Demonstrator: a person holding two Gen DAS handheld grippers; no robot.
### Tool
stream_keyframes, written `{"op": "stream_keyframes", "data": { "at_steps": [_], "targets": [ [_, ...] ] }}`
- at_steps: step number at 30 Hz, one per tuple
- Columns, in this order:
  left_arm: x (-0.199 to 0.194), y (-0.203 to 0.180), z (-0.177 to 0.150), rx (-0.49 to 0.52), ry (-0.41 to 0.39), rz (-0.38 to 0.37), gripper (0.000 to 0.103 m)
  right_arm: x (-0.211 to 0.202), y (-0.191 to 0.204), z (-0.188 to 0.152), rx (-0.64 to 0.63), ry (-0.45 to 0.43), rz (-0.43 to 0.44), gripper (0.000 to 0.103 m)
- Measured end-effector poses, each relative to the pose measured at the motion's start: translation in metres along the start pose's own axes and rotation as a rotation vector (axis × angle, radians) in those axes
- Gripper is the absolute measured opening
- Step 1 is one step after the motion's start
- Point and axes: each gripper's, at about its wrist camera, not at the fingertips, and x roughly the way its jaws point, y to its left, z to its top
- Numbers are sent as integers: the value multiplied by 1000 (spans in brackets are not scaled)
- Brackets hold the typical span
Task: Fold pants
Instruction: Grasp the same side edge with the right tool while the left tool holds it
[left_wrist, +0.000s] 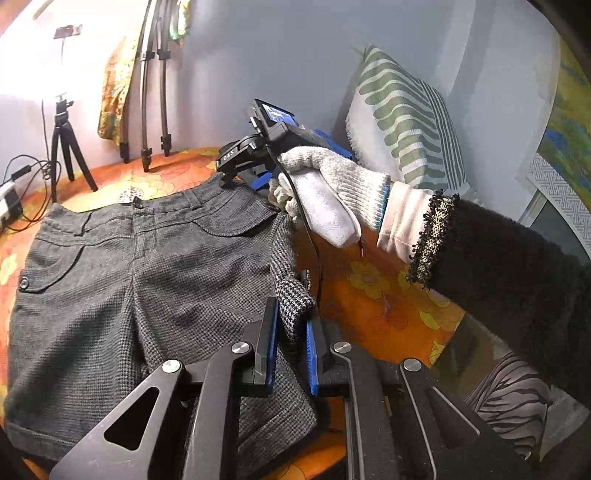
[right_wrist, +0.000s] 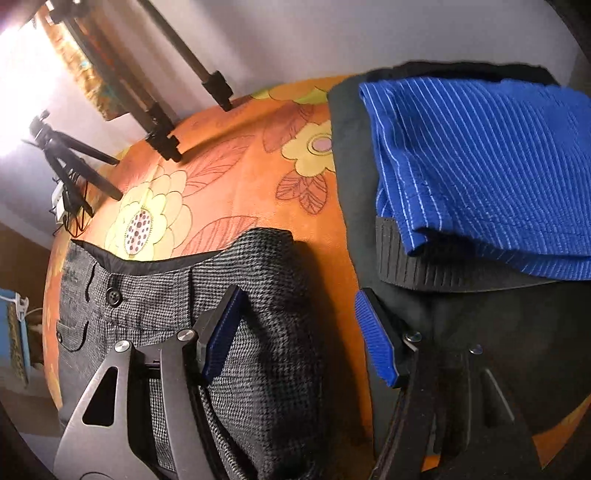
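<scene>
Overhead, gloved hand (left_wrist: 332, 184) over shorts (left_wrist: 147, 277)

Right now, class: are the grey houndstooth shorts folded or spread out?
Mostly spread: the grey houndstooth shorts lie flat, both legs and waistband showing; only one side edge is lifted, pinched in the left gripper.

Both wrist views angled down, close, sharing shorts (left_wrist: 147, 277)

The shorts (right_wrist: 236, 332) lie on the bedspread (right_wrist: 229, 177), left of stacked clothes (right_wrist: 480, 166) (tripods (right_wrist: 159, 136) behind).
</scene>
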Motion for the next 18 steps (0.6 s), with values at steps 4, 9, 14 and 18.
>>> {"op": "stream_keyframes", "data": {
  "at_steps": [4,9,14,18],
  "targets": [
    [-4,8,-5,-18,-2,3,11,0,0,1,24,22,73,33],
    [-13,15,-13,-33,-7,5,11,-13,5,3,54,-5,96,22],
    [-27,24,-21,-50,-22,13,11,-32,22,8,69,-38,84,18],
    [-43,36,-28,-66,-39,29,11,-45,47,15,66,-65,58,16]
  ]
}}
